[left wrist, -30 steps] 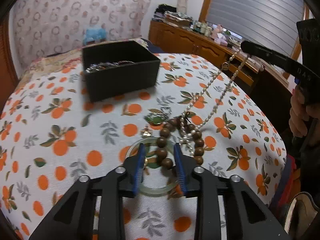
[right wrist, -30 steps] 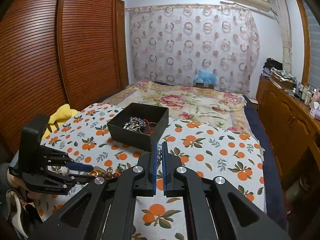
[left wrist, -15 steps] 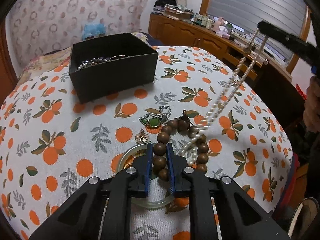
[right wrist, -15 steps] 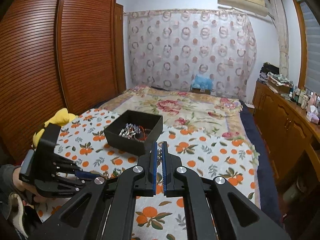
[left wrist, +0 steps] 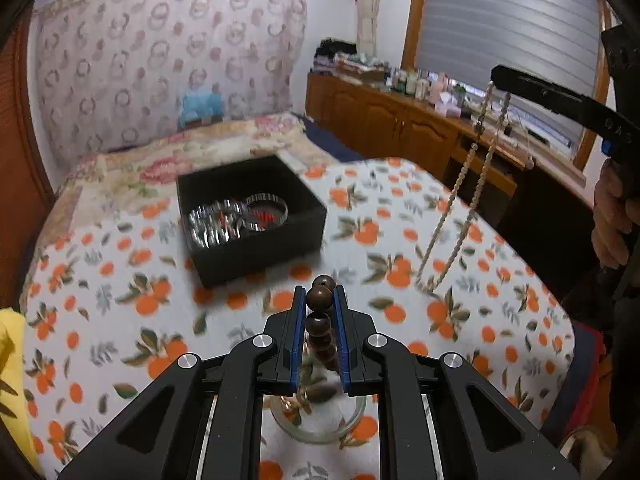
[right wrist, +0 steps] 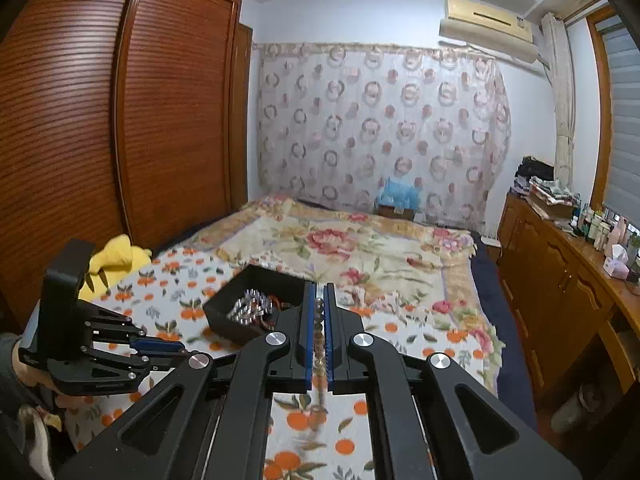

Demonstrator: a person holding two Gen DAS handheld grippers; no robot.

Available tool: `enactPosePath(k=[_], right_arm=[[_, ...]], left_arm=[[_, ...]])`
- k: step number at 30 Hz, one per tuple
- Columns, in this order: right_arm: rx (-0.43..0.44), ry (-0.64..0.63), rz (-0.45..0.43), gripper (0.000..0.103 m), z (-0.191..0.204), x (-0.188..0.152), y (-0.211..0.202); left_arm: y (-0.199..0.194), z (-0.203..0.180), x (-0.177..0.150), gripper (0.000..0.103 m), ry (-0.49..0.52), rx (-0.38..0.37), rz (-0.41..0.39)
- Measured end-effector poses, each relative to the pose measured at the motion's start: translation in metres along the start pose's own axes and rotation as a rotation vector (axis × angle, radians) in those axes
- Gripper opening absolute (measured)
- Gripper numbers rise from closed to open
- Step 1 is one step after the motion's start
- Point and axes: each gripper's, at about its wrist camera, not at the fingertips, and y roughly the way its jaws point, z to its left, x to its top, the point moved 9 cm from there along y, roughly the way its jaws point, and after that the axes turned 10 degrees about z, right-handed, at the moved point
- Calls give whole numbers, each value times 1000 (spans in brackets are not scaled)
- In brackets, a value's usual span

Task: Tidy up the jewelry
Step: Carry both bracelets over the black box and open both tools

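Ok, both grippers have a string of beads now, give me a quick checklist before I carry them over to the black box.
1. Left gripper shut on the wooden bead bracelet: ok, the beads sit between the blue pads.
2. Right gripper shut on the pearl necklace: ok, small beads line the narrow gap.
3. Necklace clear of the orange-print cloth: cannot tell, its low end hangs close to the cloth.
4. Bracelet free of the glass bangle below: cannot tell, the lower beads are blurred.
5. Black box open, with room: ok, no lid, silver pieces fill only part.
6. Way to the box free: ok, bare cloth between.
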Motion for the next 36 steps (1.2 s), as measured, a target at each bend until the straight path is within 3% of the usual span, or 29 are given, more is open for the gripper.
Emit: enactPosePath(k=[9, 19, 28, 36], right_arm=[[4, -21, -43, 5, -1, 37, 3], [60, -50, -72, 5, 11, 84, 24], [75, -87, -80, 5, 12, 125, 36], [90, -110, -71, 5, 14, 156, 53]], left_arm=[[-33, 11, 52, 12, 13, 10, -96], [-50, 33, 99, 12, 1, 46, -146], [-37, 49, 122, 12, -10, 57, -118], [5, 59, 108, 13, -14, 36, -40]])
